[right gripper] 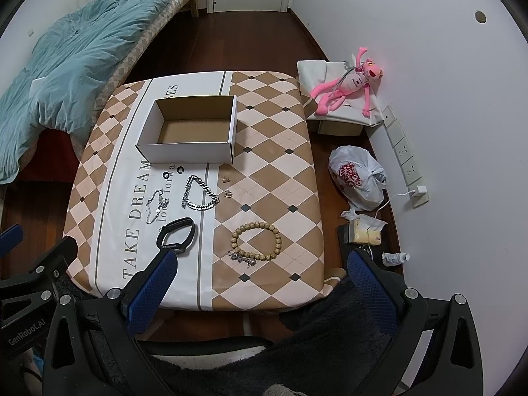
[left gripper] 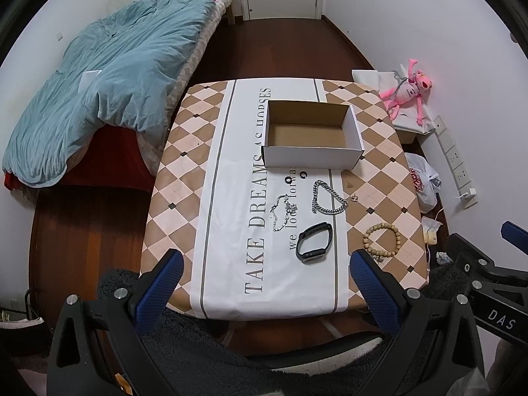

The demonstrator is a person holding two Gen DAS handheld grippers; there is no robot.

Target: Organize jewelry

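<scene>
An open, empty white cardboard box (left gripper: pixel 312 133) (right gripper: pixel 189 130) stands on the table. In front of it lie a thick silver chain (left gripper: pixel 328 197) (right gripper: pixel 199 193), a thin silver necklace (left gripper: pixel 283 212) (right gripper: pixel 156 205), a black fitness band (left gripper: pixel 313 242) (right gripper: pixel 178 236), a wooden bead bracelet (left gripper: pixel 381 241) (right gripper: pixel 257 242), two small black rings (left gripper: pixel 289 180) (right gripper: pixel 166 175) and two tiny charms (right gripper: pixel 227 186). My left gripper (left gripper: pixel 265 270) is open and empty above the table's near edge. My right gripper (right gripper: pixel 262 272) is open and empty, near the bead bracelet.
The table (left gripper: pixel 184 151) has a checked cloth. A bed with a blue duvet (left gripper: pixel 109 76) is to the left. A pink plush toy (right gripper: pixel 349 81), a plastic bag (right gripper: pixel 358 178) and a power strip (right gripper: pixel 407 158) sit by the right wall.
</scene>
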